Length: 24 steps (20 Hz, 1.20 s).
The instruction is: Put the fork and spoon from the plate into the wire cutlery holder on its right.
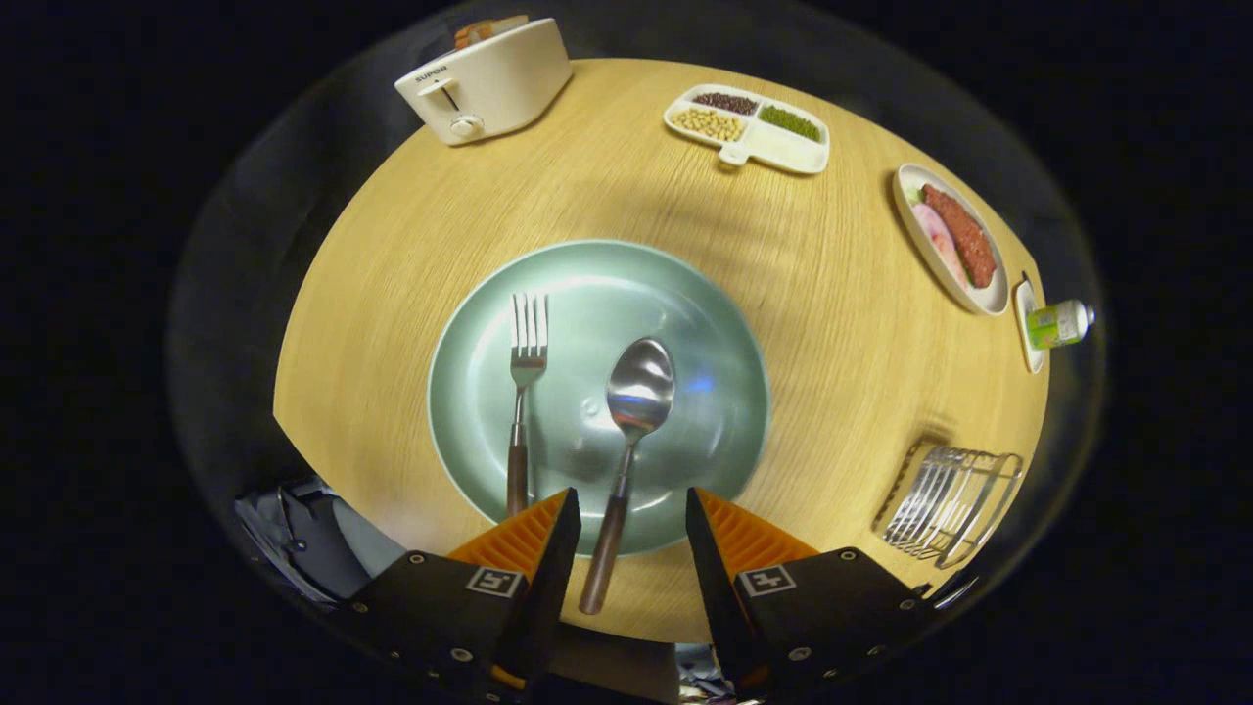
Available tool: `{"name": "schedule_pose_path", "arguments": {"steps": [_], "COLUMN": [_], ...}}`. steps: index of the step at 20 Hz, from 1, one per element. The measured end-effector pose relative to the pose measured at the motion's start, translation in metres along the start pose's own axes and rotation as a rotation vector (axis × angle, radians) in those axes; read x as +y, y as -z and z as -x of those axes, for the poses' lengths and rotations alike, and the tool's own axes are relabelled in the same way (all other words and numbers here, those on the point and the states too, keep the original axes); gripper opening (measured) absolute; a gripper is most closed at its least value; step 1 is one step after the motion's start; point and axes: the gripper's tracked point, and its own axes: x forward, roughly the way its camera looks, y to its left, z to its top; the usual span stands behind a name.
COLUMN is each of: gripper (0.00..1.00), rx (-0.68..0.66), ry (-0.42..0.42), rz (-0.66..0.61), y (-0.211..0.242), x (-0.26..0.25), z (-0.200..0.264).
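A pale green plate (685,323) lies on the round wooden table just ahead of my fingers. On it rest a fork (524,392) on the left and a spoon (631,421) on the right, both with brown handles pointing toward me. My gripper (631,509) hovers above the plate's near rim, open. The spoon's handle runs into the gap between the fingers without either finger touching it. The fork's handle end slips behind the left finger. The wire cutlery holder (950,504) stands to the right of the plate, near the table's edge.
Beyond the plate at the far left stands a white toaster (485,83). A divided dish of beans (749,127) sits at the far side. At the right are an oval dish with meat (954,240) and a small green bottle (1057,323) on a saucer.
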Motion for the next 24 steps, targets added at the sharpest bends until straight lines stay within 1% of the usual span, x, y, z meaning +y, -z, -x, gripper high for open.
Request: {"name": "schedule_pose_path", "arguments": {"steps": [2,3,4,5,6,7,9,10,11,13,16,17,18,20,24], "gripper": [0.58,0.53,0.50,0.44,0.40,0.34,0.29,0.25,0.19,0.14,0.10,0.07,0.06,0.05,0.05], "rx": [0.027,0.043,0.067,0.086,0.099,0.105,0.114,0.116,0.112,0.103,0.089,0.086,0.077,0.053,-0.006], "ry": [0.024,0.028,0.030,0.026,0.030,0.036,0.050,0.040,0.019,0.008,-0.024,-0.038,-0.059,-0.088,-0.114], "rz": [-0.010,-0.014,-0.021,-0.028,-0.035,-0.037,-0.040,-0.045,-0.057,-0.084,-0.122,-0.137,-0.151,-0.177,-0.197], "y": [-0.001,-0.002,0.001,0.002,0.003,0.003,0.004,0.004,0.003,0.002,0.000,0.000,-0.001,0.000,0.000], "x": [-0.005,-0.005,-0.004,-0.002,-0.001,-0.002,-0.001,0.002,0.006,0.007,0.009,0.010,0.011,0.011,0.008], "z": [-0.008,-0.012,-0.014,-0.016,-0.020,-0.023,-0.027,-0.028,-0.029,-0.030,-0.031,-0.031,-0.031,-0.029,-0.018]}}
